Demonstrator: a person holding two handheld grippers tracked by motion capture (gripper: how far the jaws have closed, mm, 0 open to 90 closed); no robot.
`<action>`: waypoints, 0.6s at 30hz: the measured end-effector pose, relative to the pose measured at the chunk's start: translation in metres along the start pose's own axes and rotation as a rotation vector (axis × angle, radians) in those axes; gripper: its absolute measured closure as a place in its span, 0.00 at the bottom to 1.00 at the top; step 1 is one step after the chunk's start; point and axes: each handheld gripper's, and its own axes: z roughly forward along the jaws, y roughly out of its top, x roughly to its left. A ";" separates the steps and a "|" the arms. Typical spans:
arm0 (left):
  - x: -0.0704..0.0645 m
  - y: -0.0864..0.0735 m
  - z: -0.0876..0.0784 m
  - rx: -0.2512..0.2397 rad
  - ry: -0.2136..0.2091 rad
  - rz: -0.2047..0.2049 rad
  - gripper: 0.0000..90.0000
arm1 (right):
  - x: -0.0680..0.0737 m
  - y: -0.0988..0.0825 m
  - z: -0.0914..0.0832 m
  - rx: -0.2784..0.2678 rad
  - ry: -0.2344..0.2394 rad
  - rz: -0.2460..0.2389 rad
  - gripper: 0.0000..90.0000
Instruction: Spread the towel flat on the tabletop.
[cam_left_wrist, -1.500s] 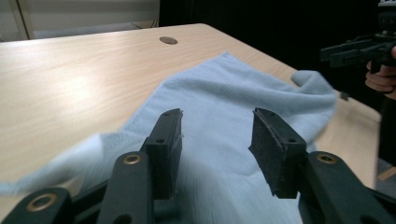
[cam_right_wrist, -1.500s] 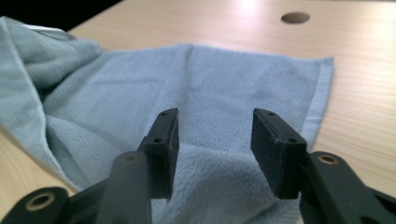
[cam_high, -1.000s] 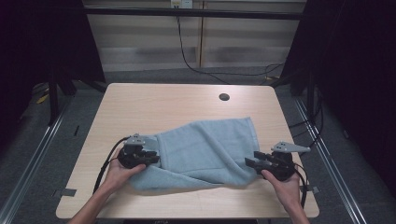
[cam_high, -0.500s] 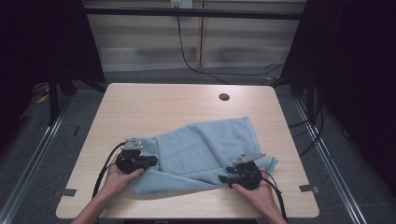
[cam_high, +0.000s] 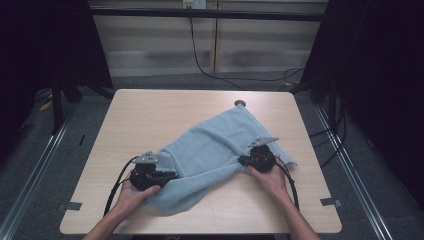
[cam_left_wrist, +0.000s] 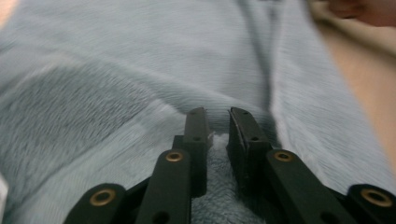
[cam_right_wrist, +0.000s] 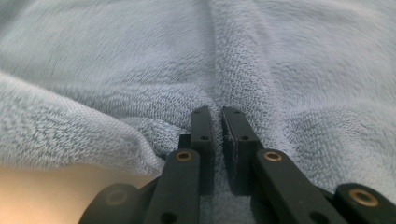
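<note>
A light blue towel (cam_high: 210, 150) lies rumpled across the wooden table (cam_high: 150, 115), running from the near left toward the far right. My left gripper (cam_high: 174, 175) sits at the towel's near left end. Its jaws have just been opening a little, and they are shut on a bunch of towel (cam_left_wrist: 140, 56) at the left gripper (cam_left_wrist: 218, 114). My right gripper (cam_high: 242, 160) is on the towel's right side, pointing left. Its jaws have just been closing, and the right gripper (cam_right_wrist: 215, 112) now pinches a ridge of towel (cam_right_wrist: 116, 60) between nearly touching pads.
A small dark round hole (cam_high: 240, 103) sits in the table just past the towel's far corner. Bare wood lies at the far left and along the near edge. Black cables trail from both grippers toward the person. Dark metal frames flank the table.
My right gripper moved left from the table's right edge onto the towel, then away from the person. The towel's far corner now reaches toward the hole. The left gripper stayed put.
</note>
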 end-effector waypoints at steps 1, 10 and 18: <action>-0.003 0.000 0.000 -0.005 -0.024 -0.007 0.85 | -0.006 0.004 0.004 -0.007 -0.001 0.014 0.93; -0.006 0.006 -0.021 -0.072 -0.034 -0.006 0.79 | -0.049 0.028 0.024 -0.043 -0.030 0.069 0.92; 0.051 -0.012 -0.061 -0.159 0.132 -0.144 0.71 | -0.016 0.036 -0.010 -0.170 0.071 0.059 0.80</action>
